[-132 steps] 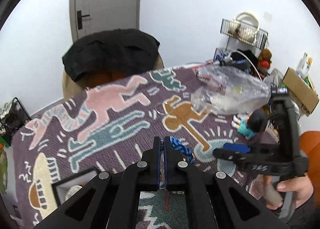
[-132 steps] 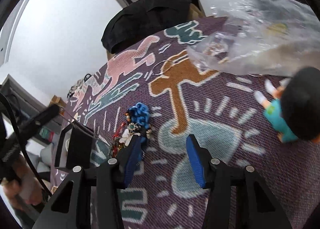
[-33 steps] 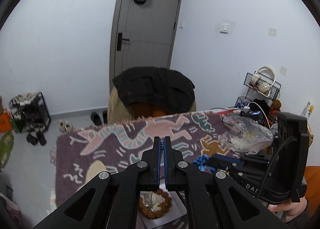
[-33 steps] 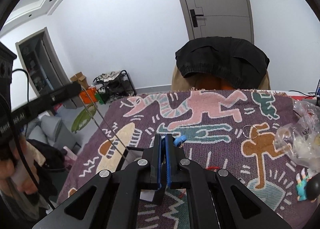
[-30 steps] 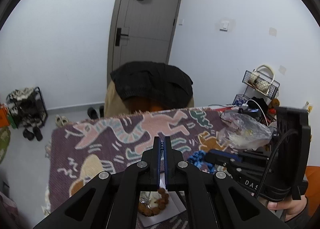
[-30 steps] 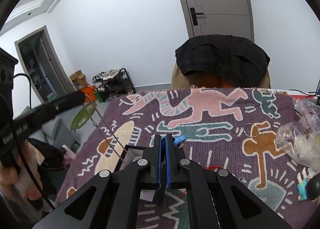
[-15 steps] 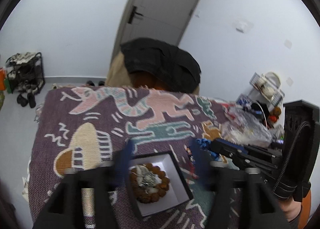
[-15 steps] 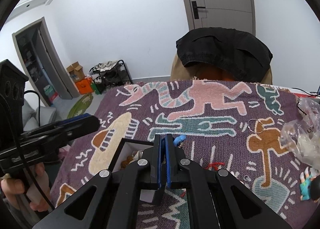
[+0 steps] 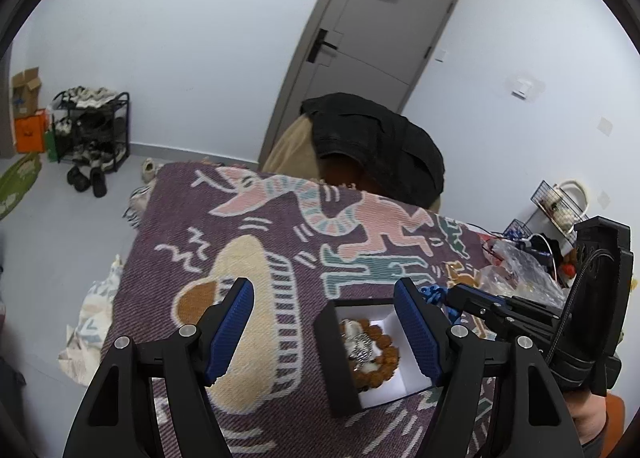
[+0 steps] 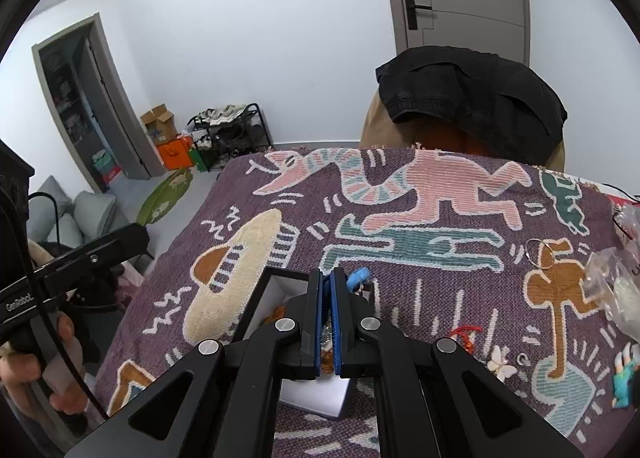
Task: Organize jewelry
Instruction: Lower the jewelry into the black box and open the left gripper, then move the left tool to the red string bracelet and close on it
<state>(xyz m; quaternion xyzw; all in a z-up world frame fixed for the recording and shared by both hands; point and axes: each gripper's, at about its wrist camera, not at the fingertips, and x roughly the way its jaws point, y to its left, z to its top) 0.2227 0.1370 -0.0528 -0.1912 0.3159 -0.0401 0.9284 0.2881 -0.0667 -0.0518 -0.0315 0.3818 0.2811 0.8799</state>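
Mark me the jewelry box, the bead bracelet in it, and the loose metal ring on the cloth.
jewelry box [image 9: 335, 362], left wrist view, on its black left wall.
bead bracelet [image 9: 390, 358], left wrist view, on the brown beads at its right side.
metal ring [image 10: 538, 253], right wrist view, on the wire loop's rim.

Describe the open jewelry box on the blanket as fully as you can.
The jewelry box is small and square, with black walls and a white lining, lidless and upright on the patterned blanket. Inside lies a brown beaded bracelet ringing a silvery piece. It sits near the left gripper's right finger, unclamped; the right gripper hovers above, pinching blue jewelry.
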